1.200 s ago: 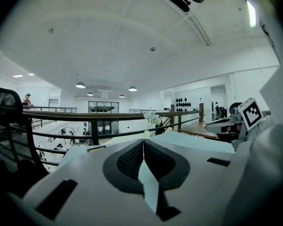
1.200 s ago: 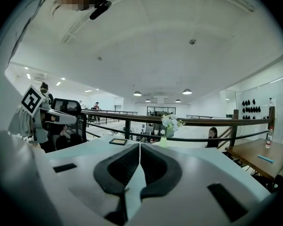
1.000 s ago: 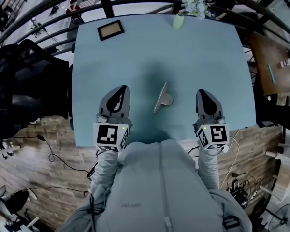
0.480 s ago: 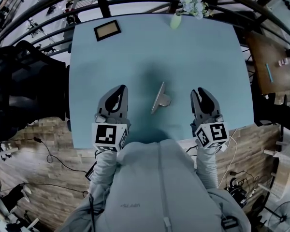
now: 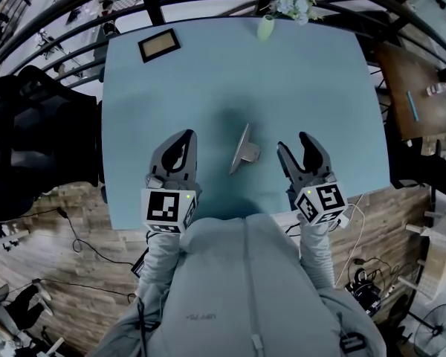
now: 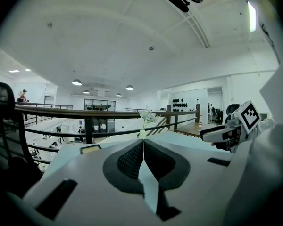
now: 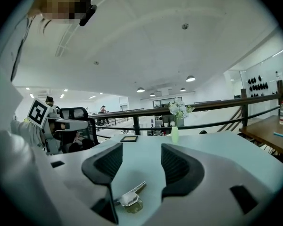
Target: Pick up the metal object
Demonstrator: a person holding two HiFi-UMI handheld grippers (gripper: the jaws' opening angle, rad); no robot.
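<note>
Right hand-held gripper (image 5: 293,143) has just been opening, empty; left hand-held gripper (image 5: 184,135) is shut, empty. Put the open jaws evenly around the metal object (image 5: 243,151).

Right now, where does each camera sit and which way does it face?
Head view: on the person's head, looking steeply down on the table, metal object, both sleeves, left gripper and right gripper.
Left gripper view: on that gripper, along its shut jaws toward the railing; right gripper at right.
Right gripper view: along jaws that have just been opening, nothing between them; left gripper at left.
All share the vase.
</note>
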